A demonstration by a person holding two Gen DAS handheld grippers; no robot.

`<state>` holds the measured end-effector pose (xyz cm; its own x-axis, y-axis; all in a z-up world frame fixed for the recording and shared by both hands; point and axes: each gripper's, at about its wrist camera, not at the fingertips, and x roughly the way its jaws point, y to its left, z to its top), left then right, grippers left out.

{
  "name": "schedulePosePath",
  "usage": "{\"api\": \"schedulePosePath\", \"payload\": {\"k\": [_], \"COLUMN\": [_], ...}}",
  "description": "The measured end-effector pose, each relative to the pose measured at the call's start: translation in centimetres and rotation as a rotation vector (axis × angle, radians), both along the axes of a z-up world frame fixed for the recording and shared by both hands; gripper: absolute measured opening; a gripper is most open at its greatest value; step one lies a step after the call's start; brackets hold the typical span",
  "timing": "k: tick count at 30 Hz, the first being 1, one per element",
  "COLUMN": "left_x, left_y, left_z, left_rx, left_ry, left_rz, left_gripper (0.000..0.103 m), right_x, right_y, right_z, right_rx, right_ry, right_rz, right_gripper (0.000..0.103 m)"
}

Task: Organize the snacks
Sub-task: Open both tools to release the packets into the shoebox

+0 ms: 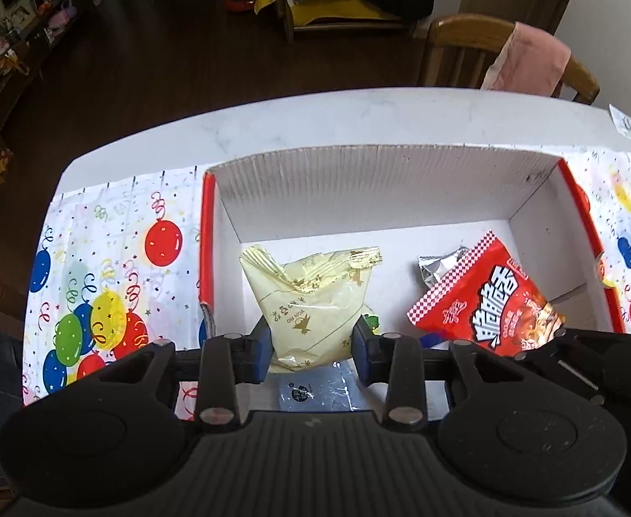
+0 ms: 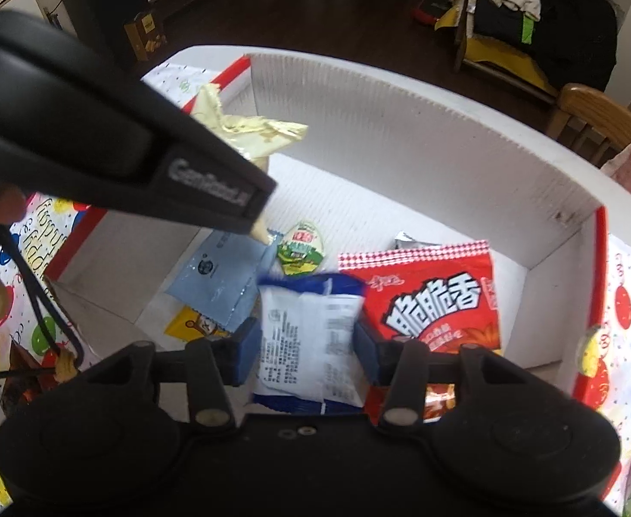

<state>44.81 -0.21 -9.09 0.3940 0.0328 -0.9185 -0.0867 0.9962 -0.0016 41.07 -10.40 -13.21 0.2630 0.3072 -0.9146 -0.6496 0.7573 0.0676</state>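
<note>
My left gripper (image 1: 312,347) is shut on a pale yellow snack bag (image 1: 315,297) and holds it over the left part of a white cardboard box (image 1: 358,181) with red edges. The yellow bag also shows in the right wrist view (image 2: 246,129), above the box, behind the left gripper's body. My right gripper (image 2: 306,344) is shut on a white and blue snack packet (image 2: 306,336) over the box's near side. A red snack bag (image 2: 436,297) lies in the box on the right; it also shows in the left wrist view (image 1: 487,297).
In the box lie a light blue packet (image 2: 216,275), a green round snack (image 2: 300,250), a small yellow packet (image 2: 194,325) and a silver wrapper (image 1: 440,265). A balloon-print cloth (image 1: 100,284) covers the white table. A wooden chair (image 1: 479,51) stands behind.
</note>
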Motion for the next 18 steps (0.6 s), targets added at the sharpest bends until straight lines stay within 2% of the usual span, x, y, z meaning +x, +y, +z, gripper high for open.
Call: {"api": "schedulePosePath", "payload": {"k": [5, 18], "left_x": [0.4, 0.9], "left_y": [-0.2, -0.3], "left_z": [-1.2, -2.8], "left_rx": [0.021, 0.034], "left_ry": [0.033, 0.086], "left_rz": [-0.015, -0.037], "left_gripper": [0.036, 0.037], "right_x": [-0.4, 0.0], "right_y": [0.5, -1.2], "right_z": [-0.8, -0.4], "right_rx": [-0.03, 0.034], "right_ry": [0.002, 0.037], "right_rz": [0.028, -0.032], "right_gripper": [0.042, 0.047]}}
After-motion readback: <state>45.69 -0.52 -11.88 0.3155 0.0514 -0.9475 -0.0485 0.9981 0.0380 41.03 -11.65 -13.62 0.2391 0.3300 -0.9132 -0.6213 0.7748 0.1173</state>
